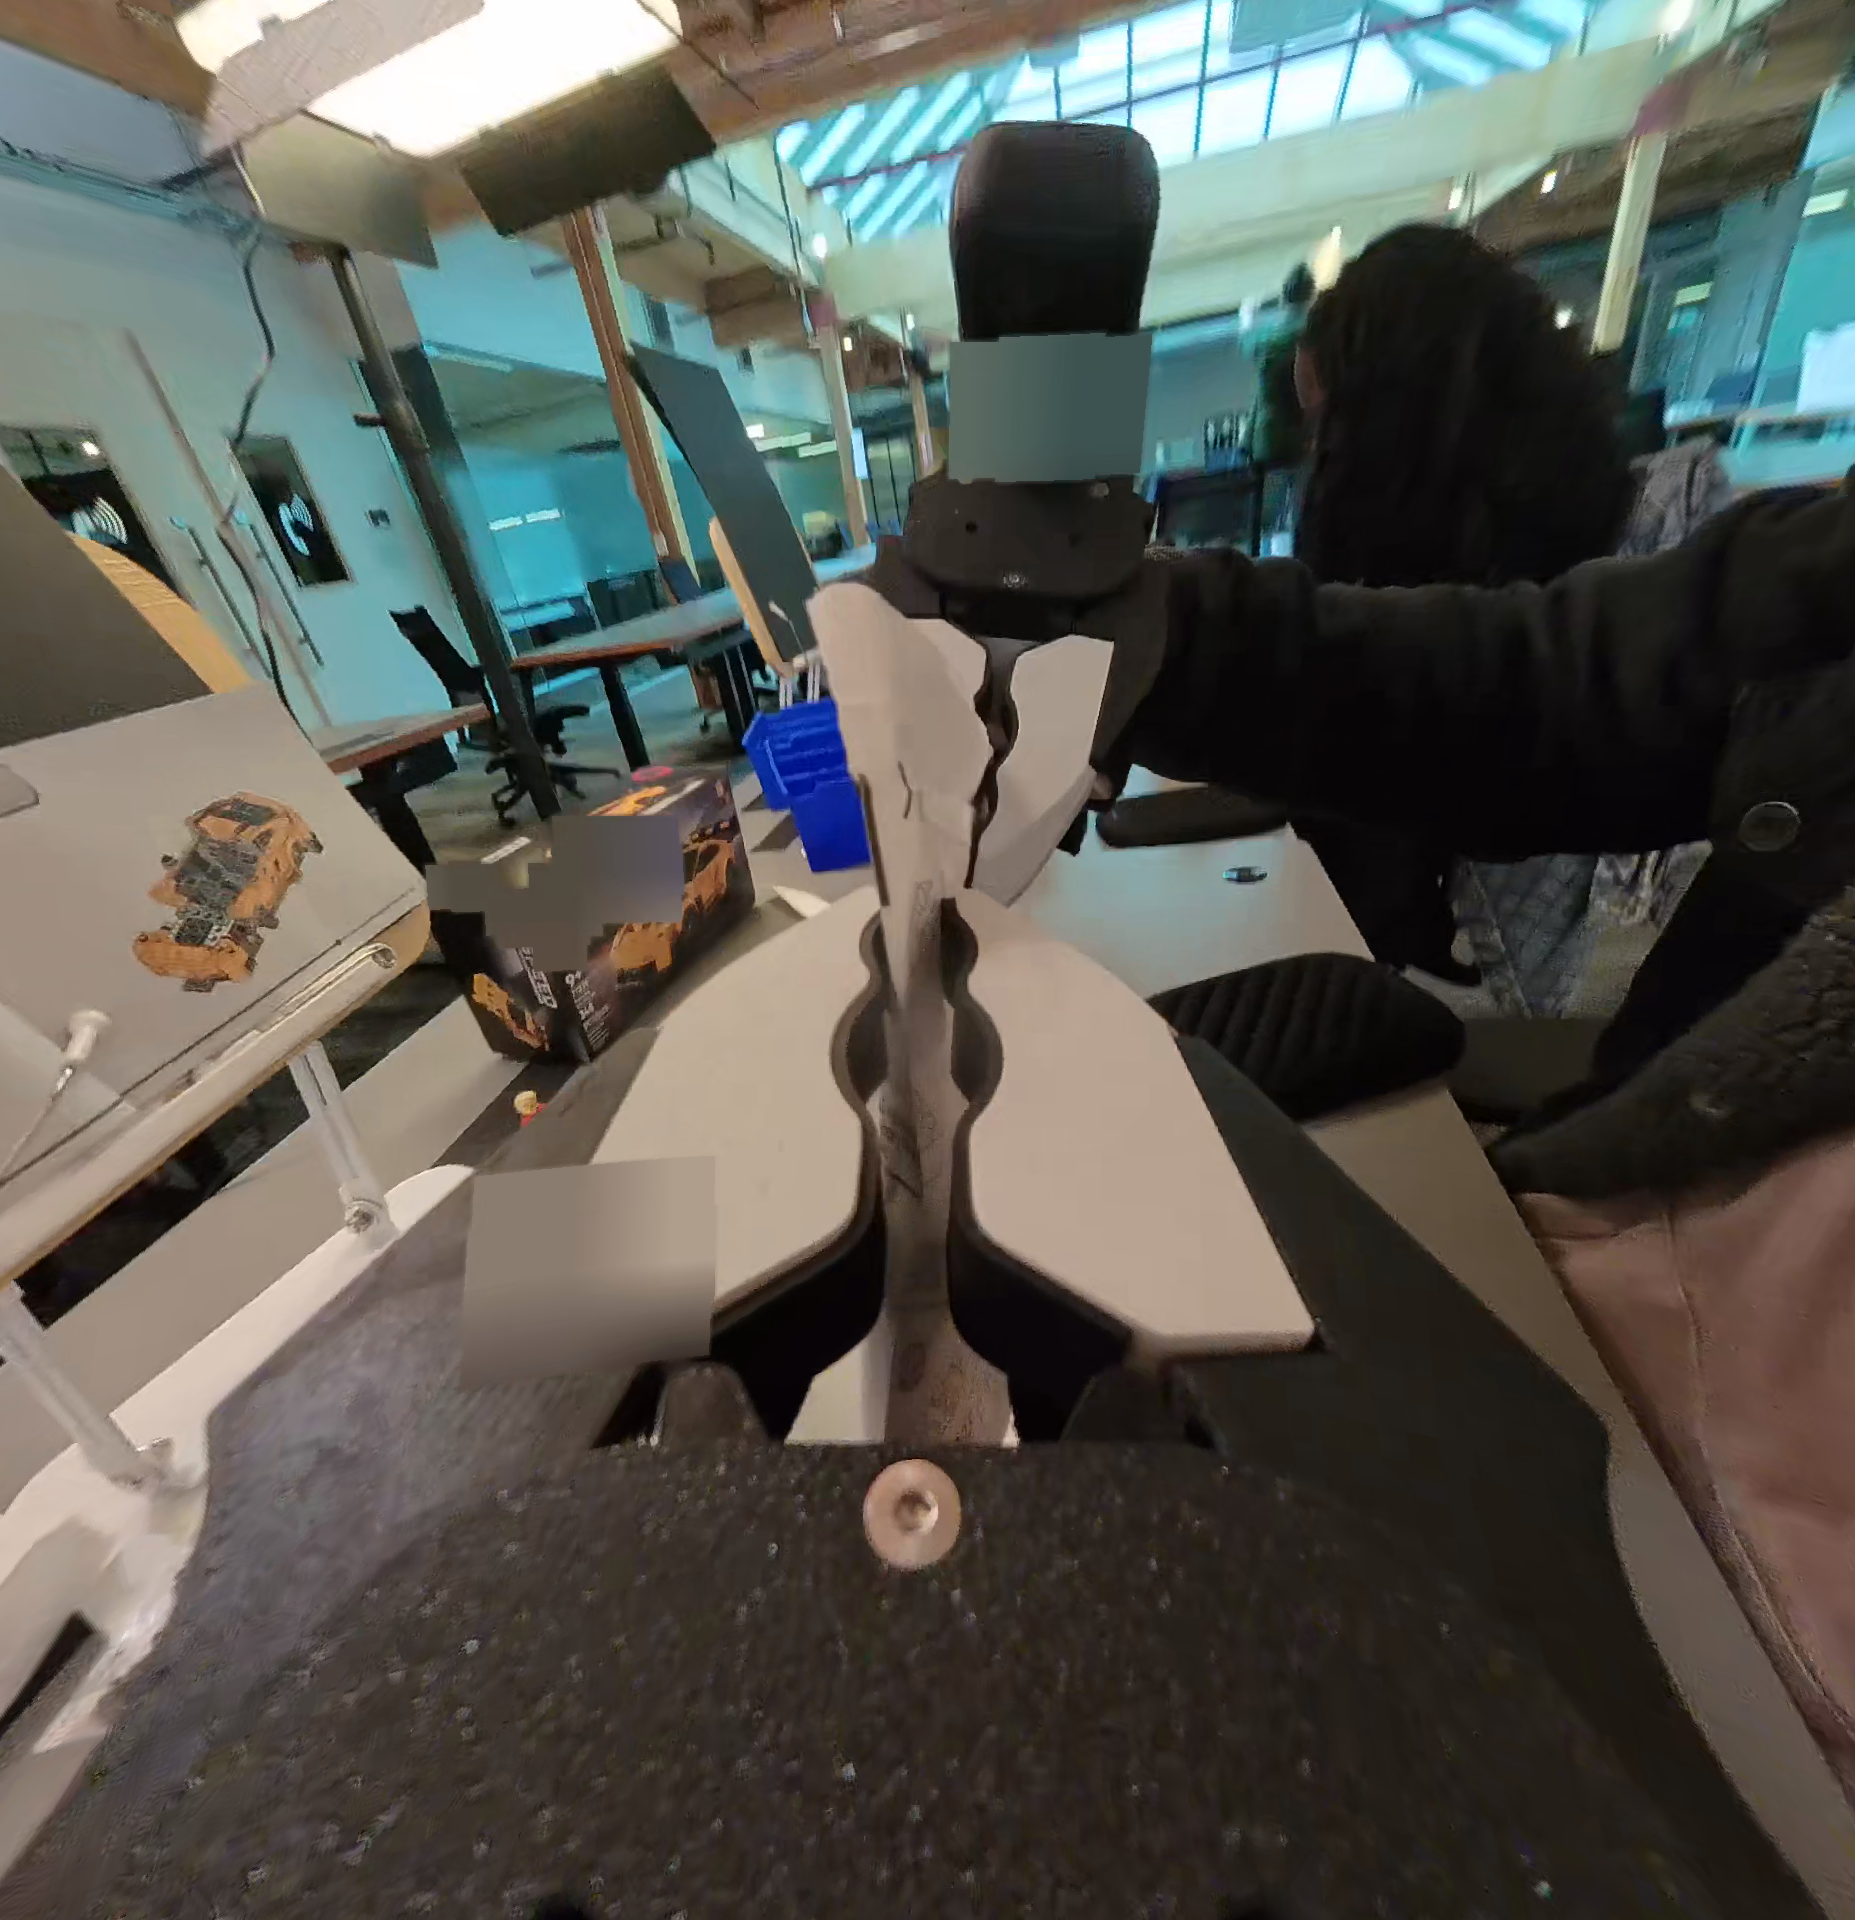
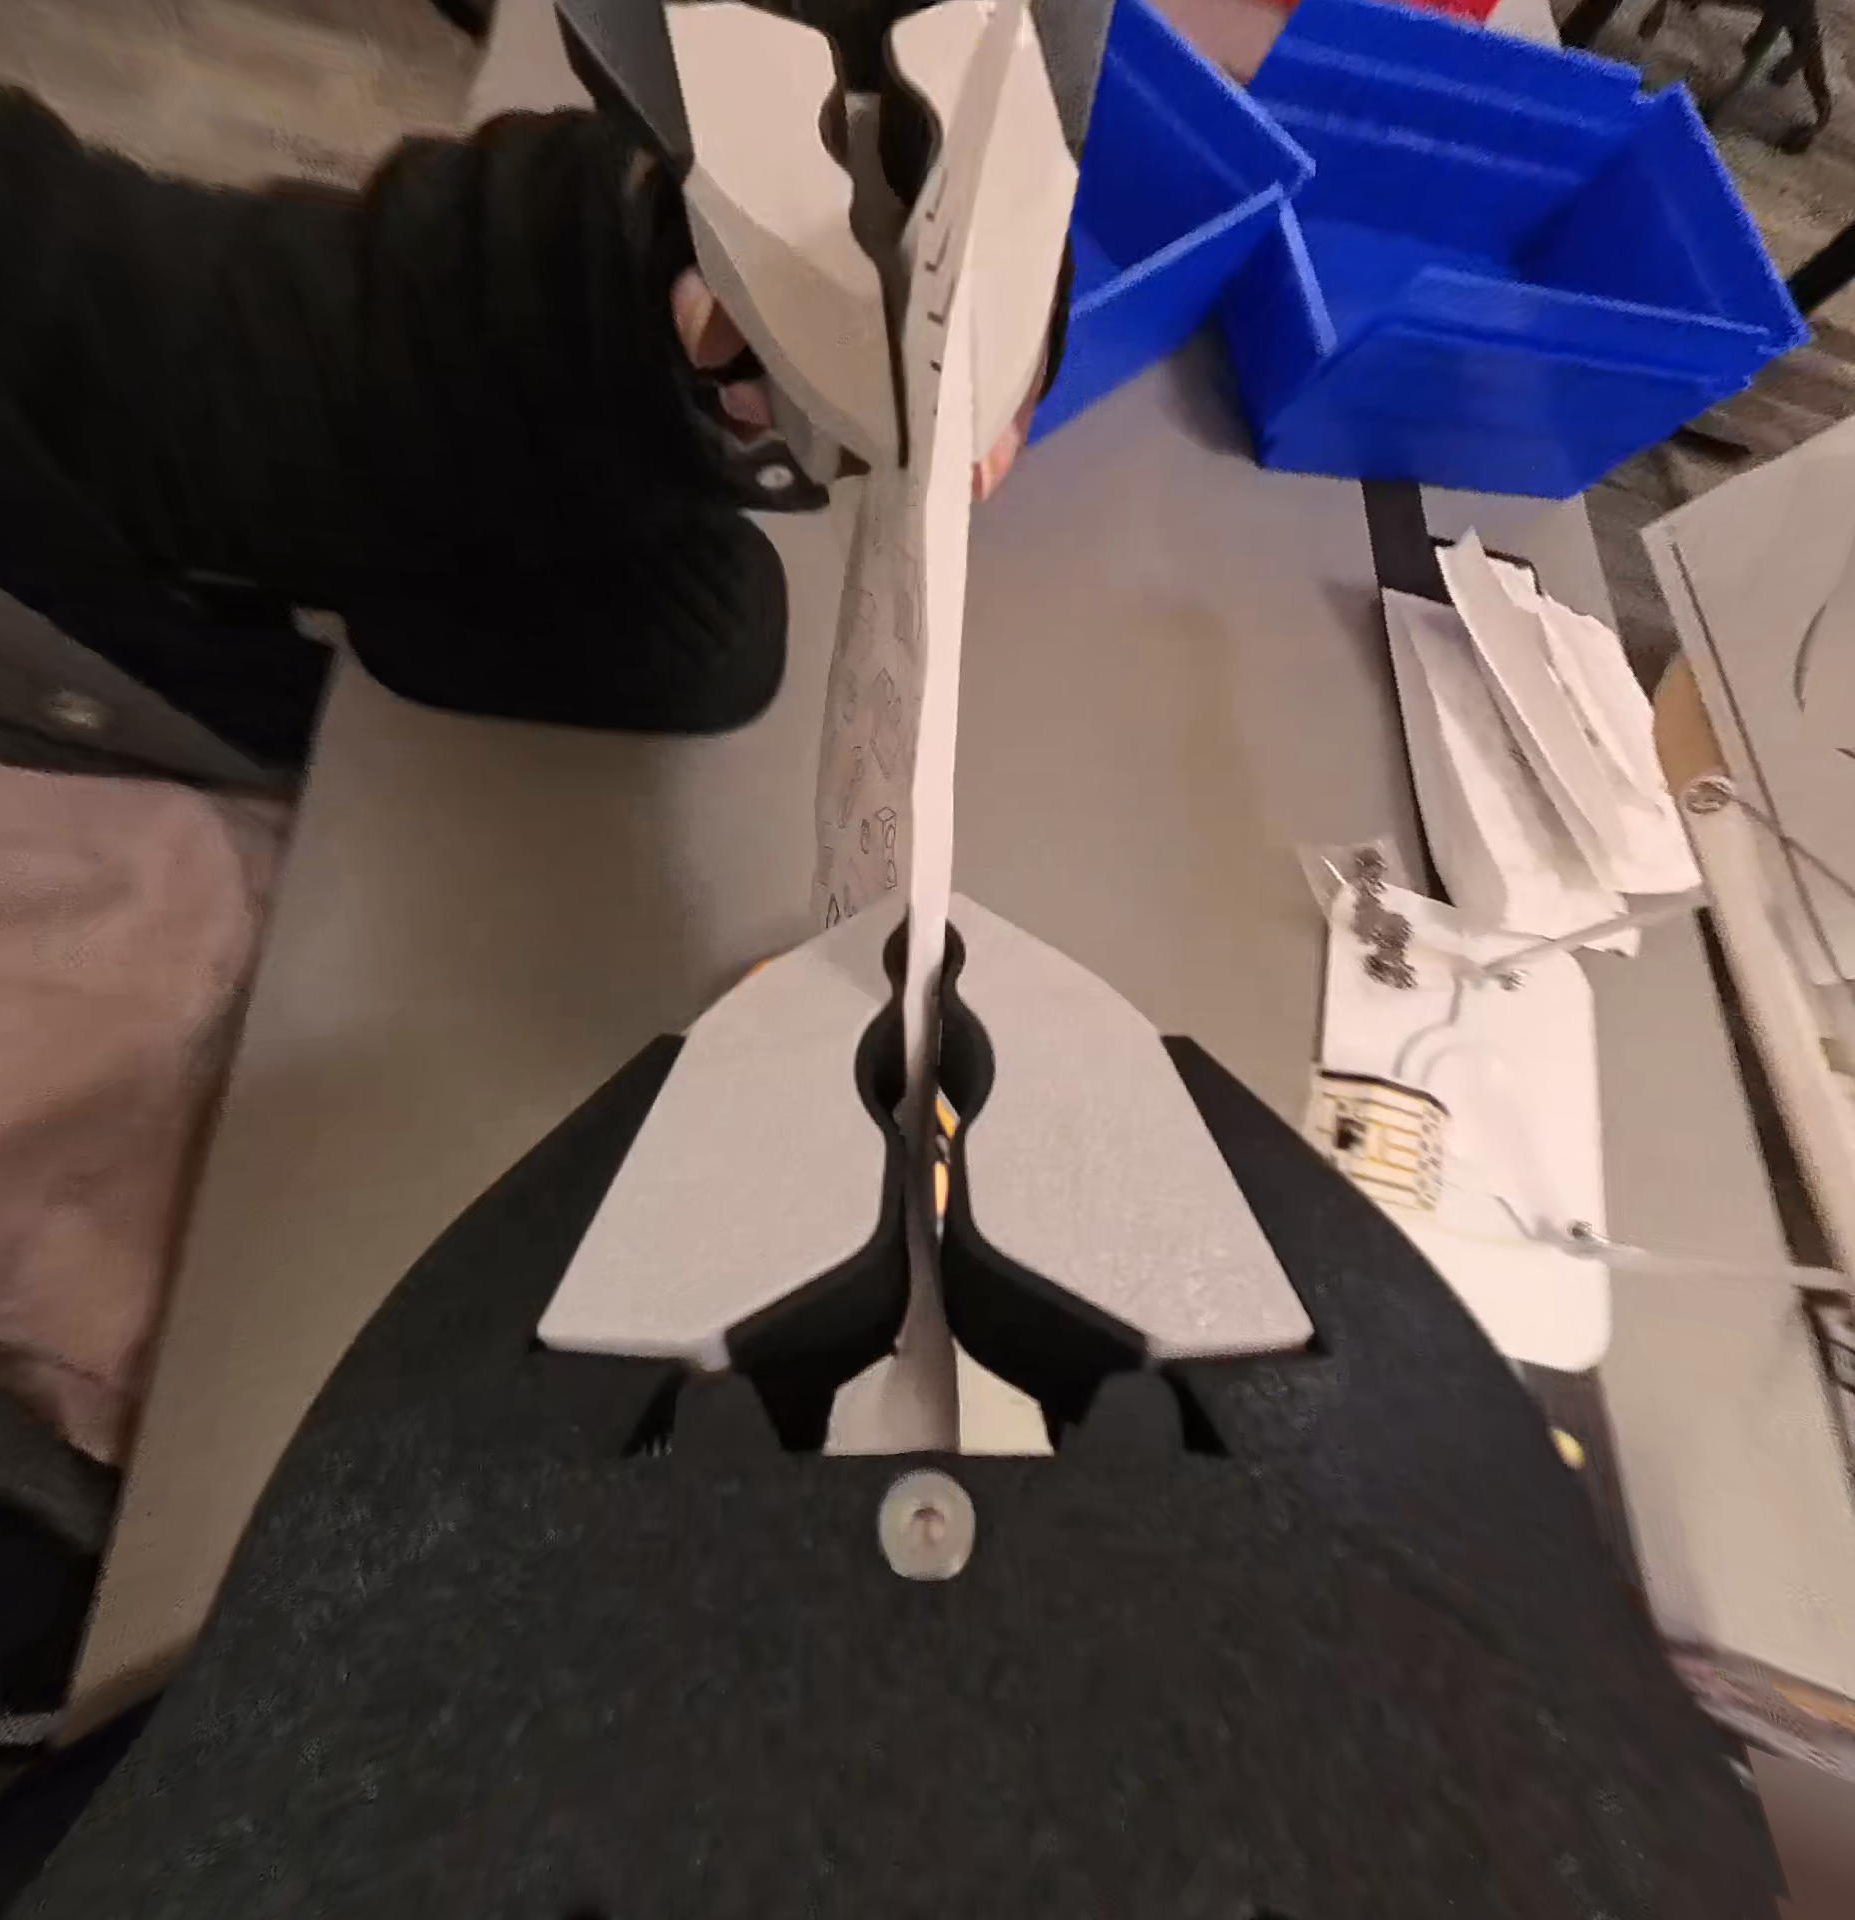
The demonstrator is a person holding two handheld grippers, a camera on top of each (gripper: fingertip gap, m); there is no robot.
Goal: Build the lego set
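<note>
A white paper parts bag [image 2: 938, 675] with printed brick outlines hangs stretched between my two grippers above the grey table [image 2: 1162, 644]. In the right wrist view my right gripper [image 2: 925, 997] is shut on the bag's near end. My left gripper [image 2: 892, 260] grips the far end at the top of that view. In the left wrist view my left gripper [image 1: 918, 977] is closed on the bag [image 1: 907, 727], and the right gripper [image 1: 990, 769] pinches it from the far side, held by a black-sleeved arm [image 1: 1422, 707]. What the bag holds is hidden.
Blue bins [image 2: 1474, 260] stand at the table's far right, also in the left wrist view [image 1: 809, 779]. The dark set box [image 1: 611, 914] and an instruction booklet on a stand [image 1: 175, 883] are on the left. Torn paper bags [image 2: 1546, 748] and a small clear parts bag [image 2: 1380, 914] lie right. Across from one pair of fingers to the other is roughly 7 cm.
</note>
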